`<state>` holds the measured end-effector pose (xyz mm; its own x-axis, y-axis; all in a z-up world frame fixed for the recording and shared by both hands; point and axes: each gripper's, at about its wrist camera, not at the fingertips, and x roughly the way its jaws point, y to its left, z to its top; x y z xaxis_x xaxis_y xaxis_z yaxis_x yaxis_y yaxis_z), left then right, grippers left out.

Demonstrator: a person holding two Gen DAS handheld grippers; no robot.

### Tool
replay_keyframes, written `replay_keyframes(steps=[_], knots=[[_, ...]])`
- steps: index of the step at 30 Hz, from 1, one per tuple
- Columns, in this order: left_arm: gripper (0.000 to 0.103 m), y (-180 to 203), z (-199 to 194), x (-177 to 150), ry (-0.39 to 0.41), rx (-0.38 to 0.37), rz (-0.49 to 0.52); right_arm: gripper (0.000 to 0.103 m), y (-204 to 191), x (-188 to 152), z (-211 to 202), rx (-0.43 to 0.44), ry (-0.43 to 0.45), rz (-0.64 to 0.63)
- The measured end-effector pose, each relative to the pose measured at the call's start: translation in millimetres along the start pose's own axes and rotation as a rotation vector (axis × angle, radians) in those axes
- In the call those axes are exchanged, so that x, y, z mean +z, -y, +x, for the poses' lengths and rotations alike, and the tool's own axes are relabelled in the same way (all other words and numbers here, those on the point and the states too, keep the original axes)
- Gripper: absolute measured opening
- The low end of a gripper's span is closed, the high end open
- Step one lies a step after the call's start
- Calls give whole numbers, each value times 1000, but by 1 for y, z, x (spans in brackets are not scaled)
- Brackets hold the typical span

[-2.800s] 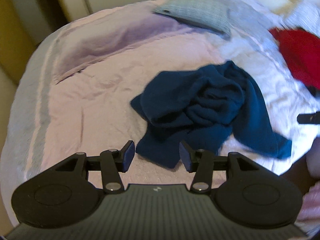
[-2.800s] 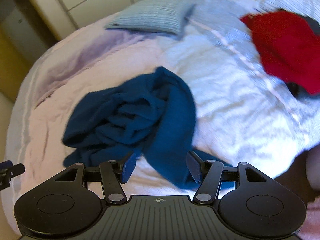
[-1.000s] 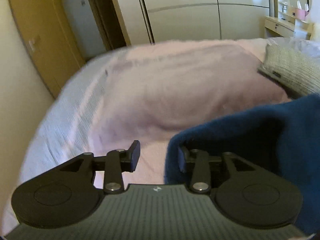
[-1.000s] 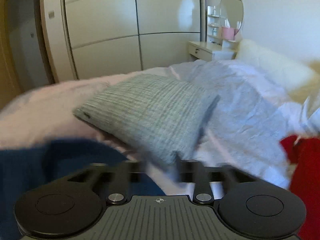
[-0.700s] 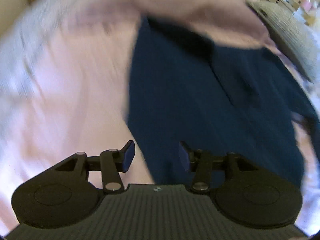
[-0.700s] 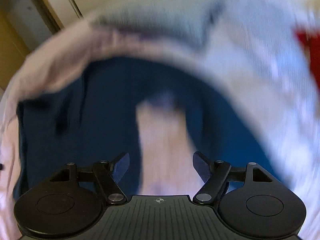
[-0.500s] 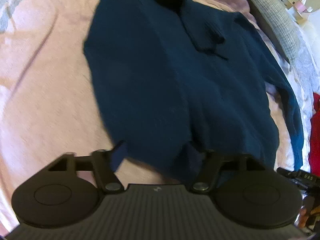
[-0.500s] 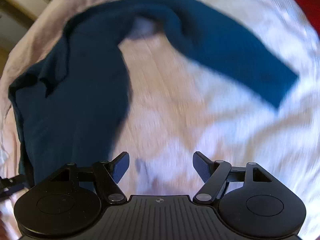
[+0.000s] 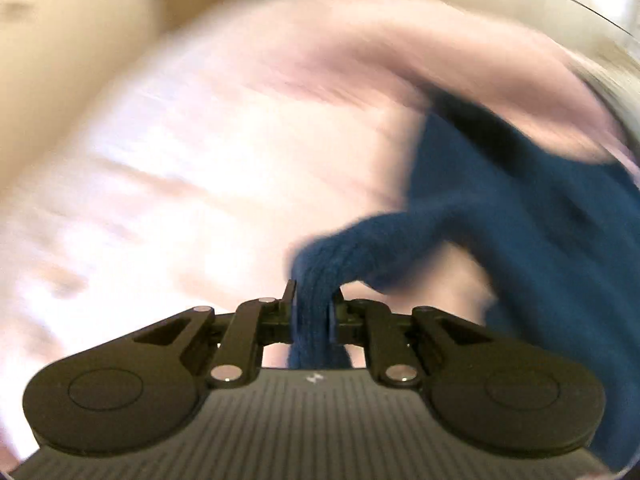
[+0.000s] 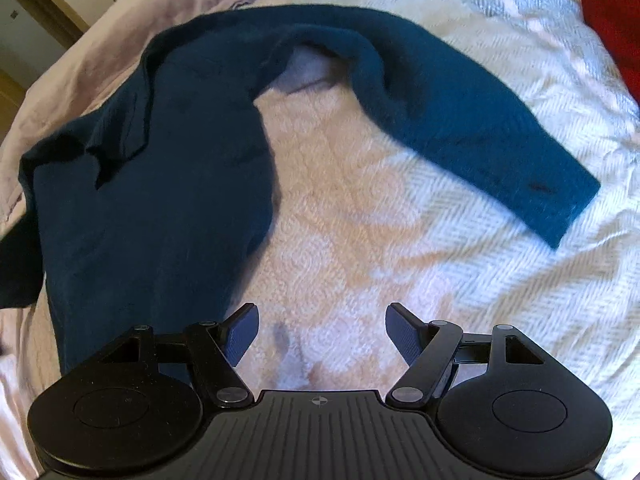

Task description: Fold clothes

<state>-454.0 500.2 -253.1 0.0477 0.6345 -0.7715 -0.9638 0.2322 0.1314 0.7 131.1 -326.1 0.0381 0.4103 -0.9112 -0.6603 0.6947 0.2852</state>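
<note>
Two claws are working differently: your left claw [image 9: 312, 308] is closing on a bunched fold of the dark blue knitted sweater [image 10: 160, 160], lifting it for folding, while your right claw [image 10: 320, 336] is hovering spread and empty above the pale quilted bed [image 10: 460, 280], where the sweater is lying flat.

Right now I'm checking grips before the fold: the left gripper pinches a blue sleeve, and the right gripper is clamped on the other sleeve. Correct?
Not quite. The right gripper is open and empty above the bedspread, as the right wrist view shows. The left gripper is closing on the blue sweater.
</note>
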Motion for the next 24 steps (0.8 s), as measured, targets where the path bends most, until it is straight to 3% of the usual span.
replay_keyframes(steps=[2, 4, 5, 7, 8, 11, 13, 15, 17, 20, 21, 22, 24], knots=[[20, -43, 4, 17, -2, 119, -108, 74, 3, 1, 1, 6, 8, 8], [25, -63, 5, 19, -38, 111, -157, 74, 4, 1, 3, 18, 3, 21], [28, -55, 7, 12, -68, 64, -151, 74, 4, 1, 4, 31, 0, 31], [44, -41, 10, -4, -127, -29, -140, 74, 5, 0, 7, 66, -7, 52], [44, -30, 13, -14, -166, -93, -134, 74, 4, -1, 10, 91, -11, 67], [44, 27, 28, -58, -333, -376, -136, 73, 6, -7, 17, 163, -27, 141], [44, 74, 40, -78, -411, -500, -122, 74, 11, -14, 22, 216, -29, 218], [44, 112, 46, -87, -406, -554, -86, 74, 17, -21, 25, 270, -14, 306], [44, 138, 54, -87, -382, -544, -67, 74, 24, -28, 27, 320, 9, 395], [34, 147, 74, -83, -385, -505, -80, 74, 27, -31, 29, 416, 55, 493], [17, 143, 75, -83, -395, -520, -103, 74, 28, -32, 30, 451, 72, 523], [10, 139, 74, -84, -405, -544, -123, 73, 27, -33, 31, 492, 84, 549], [8, 131, 64, -87, -392, -566, -127, 73, 21, -34, 42, 525, 51, 569]])
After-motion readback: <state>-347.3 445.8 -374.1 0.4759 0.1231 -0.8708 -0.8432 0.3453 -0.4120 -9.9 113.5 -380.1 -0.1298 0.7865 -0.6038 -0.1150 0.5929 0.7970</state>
